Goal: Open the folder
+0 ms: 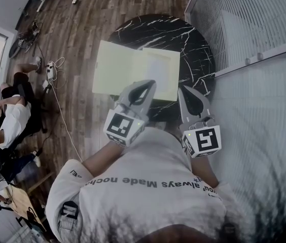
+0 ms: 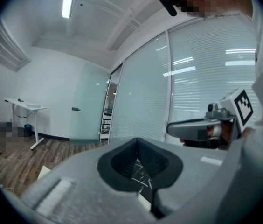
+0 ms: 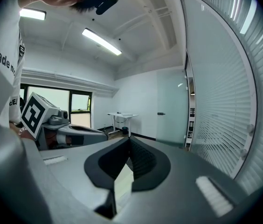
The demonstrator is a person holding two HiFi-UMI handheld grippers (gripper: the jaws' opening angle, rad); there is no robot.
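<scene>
A pale yellow folder (image 1: 125, 67) lies open and flat on the round black marble table (image 1: 193, 39), with a white sheet (image 1: 159, 70) on its right half. Its left half sticks out past the table's left edge. My left gripper (image 1: 151, 83) hovers over the folder's near edge with its jaws together and nothing between them. Through its jaw gap in the left gripper view (image 2: 137, 140) I see marble and a sliver of the folder (image 2: 144, 200). My right gripper (image 1: 182, 89) is shut and empty at the folder's near right corner. Pale folder (image 3: 122, 183) shows below its jaws (image 3: 129, 139).
A glass wall with blinds (image 1: 254, 29) runs close along the table's right side. People (image 1: 8, 118) sit at the left on the wooden floor, beside cables and a power strip (image 1: 51, 72). A white desk (image 3: 120, 116) stands far off by the back wall.
</scene>
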